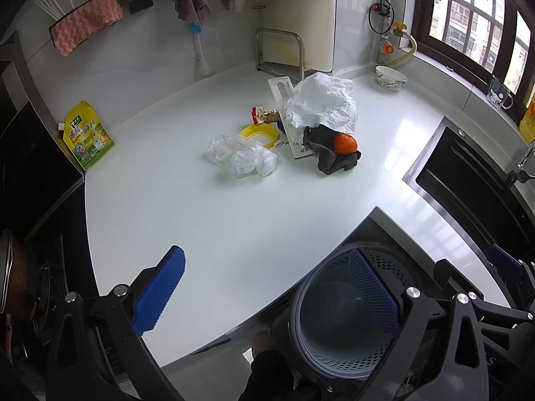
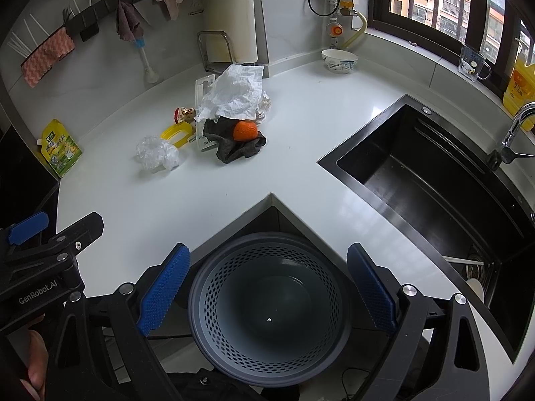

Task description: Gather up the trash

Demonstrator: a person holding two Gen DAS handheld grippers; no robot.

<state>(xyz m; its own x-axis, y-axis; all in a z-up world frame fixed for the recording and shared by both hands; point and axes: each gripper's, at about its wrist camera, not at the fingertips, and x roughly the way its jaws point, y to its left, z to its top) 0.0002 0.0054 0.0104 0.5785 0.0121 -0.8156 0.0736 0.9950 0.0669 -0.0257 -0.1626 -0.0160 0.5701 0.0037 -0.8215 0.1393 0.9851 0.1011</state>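
Note:
Trash lies in a cluster on the white counter (image 1: 207, 220): crumpled white paper (image 1: 322, 102), an orange peel (image 1: 345, 143) on a dark grey cloth (image 1: 334, 160), crumpled clear plastic (image 1: 240, 155), a yellow ring (image 1: 259, 133), a small red-and-brown wrapper (image 1: 264, 115) and a flat clear package (image 1: 291, 117). A grey perforated bin (image 2: 267, 307) stands on the floor in the counter's notch, with nothing visible inside. My left gripper (image 1: 271, 290) is open near the counter's front edge. My right gripper (image 2: 267, 290) is open directly above the bin. The same paper (image 2: 235, 95) and peel (image 2: 245, 131) show in the right wrist view.
A black sink (image 2: 431, 180) with a chrome tap (image 2: 515, 130) is set in the counter at right. A yellow-green pouch (image 1: 87, 137) leans at the left wall. A bowl (image 2: 339, 60), a glass mug (image 2: 473, 63) and a yellow oil bottle (image 2: 520, 87) stand near the window.

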